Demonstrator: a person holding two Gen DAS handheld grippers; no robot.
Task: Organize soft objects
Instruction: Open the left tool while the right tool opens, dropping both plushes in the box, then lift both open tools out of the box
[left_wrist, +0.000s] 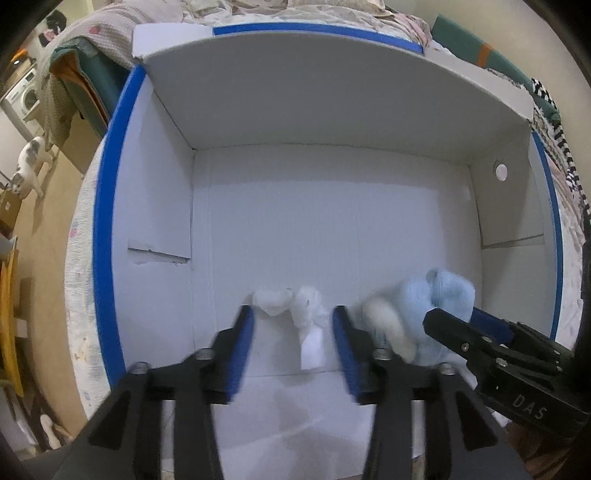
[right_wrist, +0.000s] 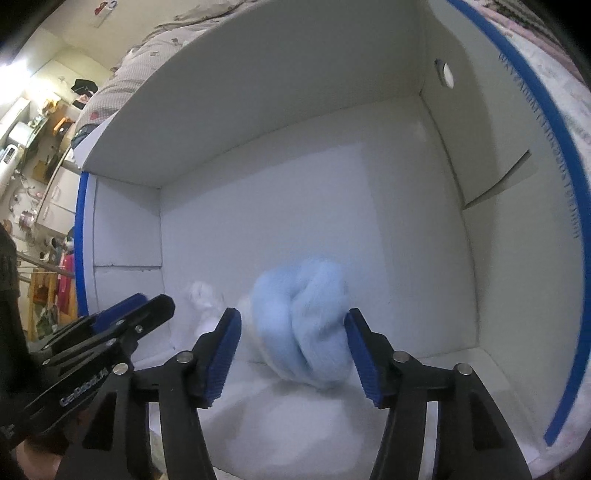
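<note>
A white cardboard box (left_wrist: 332, 206) with blue taped rims lies open before me; it also shows in the right wrist view (right_wrist: 295, 206). On its floor lie a white soft bundle (left_wrist: 299, 306) and a light blue soft bundle (left_wrist: 439, 295) with a cream part. My left gripper (left_wrist: 293, 317) is open, jaws either side of the white bundle and just short of it. My right gripper (right_wrist: 291, 321) is open around the light blue bundle (right_wrist: 303, 317), which looks blurred. The right gripper also shows in the left wrist view (left_wrist: 465, 325), and the left gripper in the right wrist view (right_wrist: 147, 302).
The box stands on a bed with patterned bedding (left_wrist: 258, 11). A washing machine (left_wrist: 26, 96) and a cat (left_wrist: 29, 162) are at the far left. A box wall has a round hole (left_wrist: 501, 170). Cluttered shelves (right_wrist: 33, 140) are at the left.
</note>
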